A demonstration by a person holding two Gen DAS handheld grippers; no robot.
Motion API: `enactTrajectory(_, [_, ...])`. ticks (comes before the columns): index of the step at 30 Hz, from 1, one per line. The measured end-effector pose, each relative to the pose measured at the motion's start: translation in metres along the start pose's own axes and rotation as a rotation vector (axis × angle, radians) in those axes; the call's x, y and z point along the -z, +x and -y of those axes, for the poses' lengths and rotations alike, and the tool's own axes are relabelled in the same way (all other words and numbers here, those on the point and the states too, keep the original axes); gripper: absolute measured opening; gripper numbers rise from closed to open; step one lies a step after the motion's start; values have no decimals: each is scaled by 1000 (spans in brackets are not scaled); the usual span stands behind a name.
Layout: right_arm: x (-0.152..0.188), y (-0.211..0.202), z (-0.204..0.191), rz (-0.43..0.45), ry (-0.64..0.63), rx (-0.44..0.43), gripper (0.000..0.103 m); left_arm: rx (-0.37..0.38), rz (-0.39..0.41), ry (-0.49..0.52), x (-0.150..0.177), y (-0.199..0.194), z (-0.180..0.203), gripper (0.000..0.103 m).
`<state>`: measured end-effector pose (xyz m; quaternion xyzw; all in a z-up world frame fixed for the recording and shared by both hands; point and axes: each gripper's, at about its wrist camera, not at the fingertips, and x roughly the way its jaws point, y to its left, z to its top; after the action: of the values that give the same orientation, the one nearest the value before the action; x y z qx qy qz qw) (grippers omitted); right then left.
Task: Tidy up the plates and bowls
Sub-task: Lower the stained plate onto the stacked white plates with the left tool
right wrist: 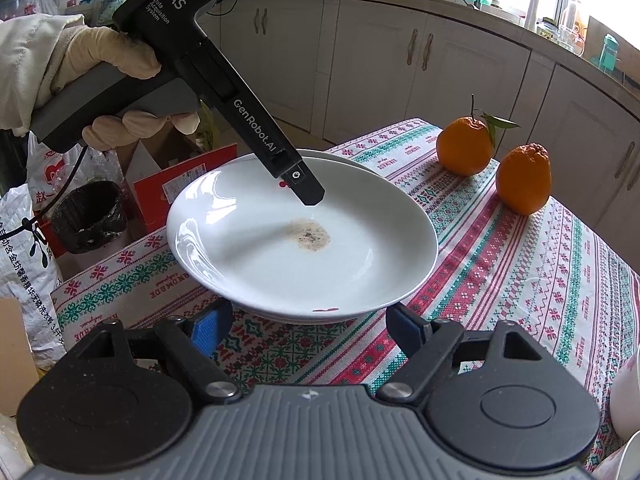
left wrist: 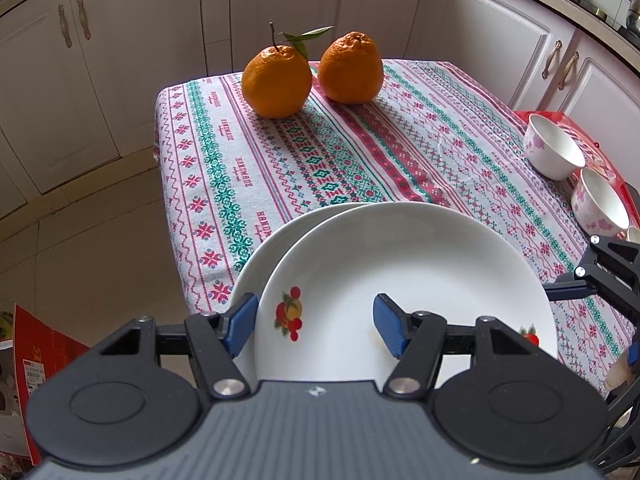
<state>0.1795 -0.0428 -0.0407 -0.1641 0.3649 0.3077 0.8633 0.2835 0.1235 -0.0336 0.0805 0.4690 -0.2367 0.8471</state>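
Two white plates with fruit prints lie stacked on the patterned tablecloth (left wrist: 360, 152). The top plate (left wrist: 420, 272) (right wrist: 260, 256) sits shifted off the lower plate (left wrist: 260, 256) and has a brown stain (right wrist: 308, 234) in its middle. My left gripper (left wrist: 315, 326) straddles the top plate's rim, one pad outside and one inside; neither presses on it. Its inner finger (right wrist: 308, 192) shows over the plate. My right gripper (right wrist: 308, 328) (left wrist: 596, 312) is open, and the stack's near rim lies just ahead of its tips. Two flowered bowls (left wrist: 554, 146) (left wrist: 602, 208) stand at the right.
Two oranges (left wrist: 276, 82) (left wrist: 350, 68) sit at the table's far end. The bowls rest by a red sheet (left wrist: 576, 120). A gloved hand (right wrist: 112, 64) holds the left tool. Beside the table are a red box (right wrist: 180, 188), a black bin (right wrist: 90, 216) and bags. Cabinets ring the room.
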Motion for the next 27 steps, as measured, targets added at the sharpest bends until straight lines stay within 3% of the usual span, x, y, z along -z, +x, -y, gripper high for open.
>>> enactTrajectory(15, [-3, -2, 1, -8, -6, -7, 88, -16, 9, 20, -5, -2, 2, 67])
enactTrajectory(27, [-2, -3, 4, -2, -1, -5, 93, -47, 21, 41, -6, -3, 2, 77])
